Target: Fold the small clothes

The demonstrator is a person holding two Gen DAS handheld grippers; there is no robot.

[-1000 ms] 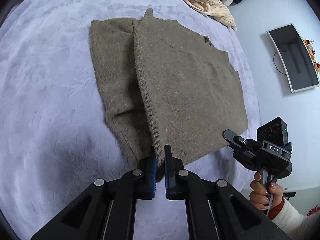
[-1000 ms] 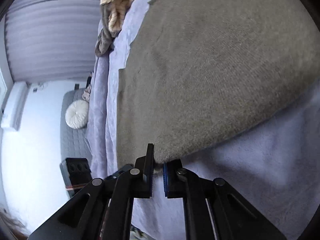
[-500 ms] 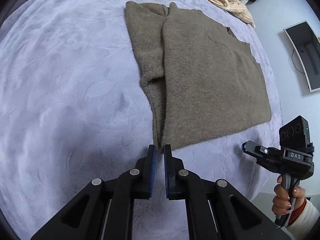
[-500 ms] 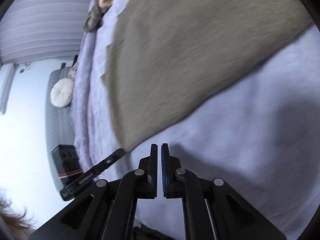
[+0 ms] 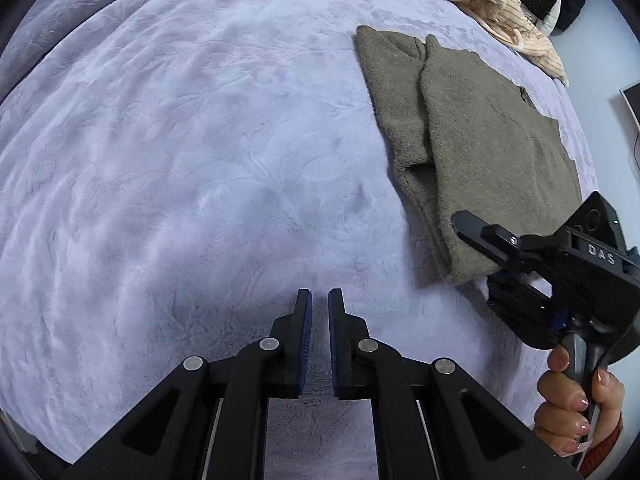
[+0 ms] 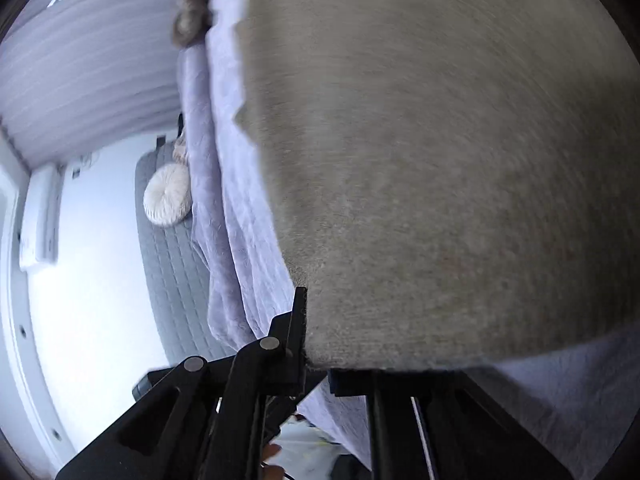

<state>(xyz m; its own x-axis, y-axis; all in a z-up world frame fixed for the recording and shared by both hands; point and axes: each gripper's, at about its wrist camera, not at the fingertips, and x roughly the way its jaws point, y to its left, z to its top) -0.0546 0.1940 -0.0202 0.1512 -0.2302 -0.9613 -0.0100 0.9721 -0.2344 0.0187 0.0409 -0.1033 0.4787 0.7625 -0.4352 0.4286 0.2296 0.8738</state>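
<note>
An olive-brown knit sweater lies on the lilac blanket, with one side folded over its middle. My left gripper is shut with nothing in it, pointing steeply down at bare blanket to the left of the sweater's near end. A hand holds my right gripper at the sweater's near corner, upper finger over the cloth. In the right wrist view the sweater fills the frame. Its hem lies between the fingers of the right gripper and hides the right one. The picture is blurred.
A cream ribbed garment and dark items lie at the bed's far edge. Beyond the bed's side are a round white cushion on grey quilting and a white wall.
The left gripper let go of the folded edge and drew away to the left over bare blanket. The right gripper pulled off the sweater, then came back onto its near corner.
</note>
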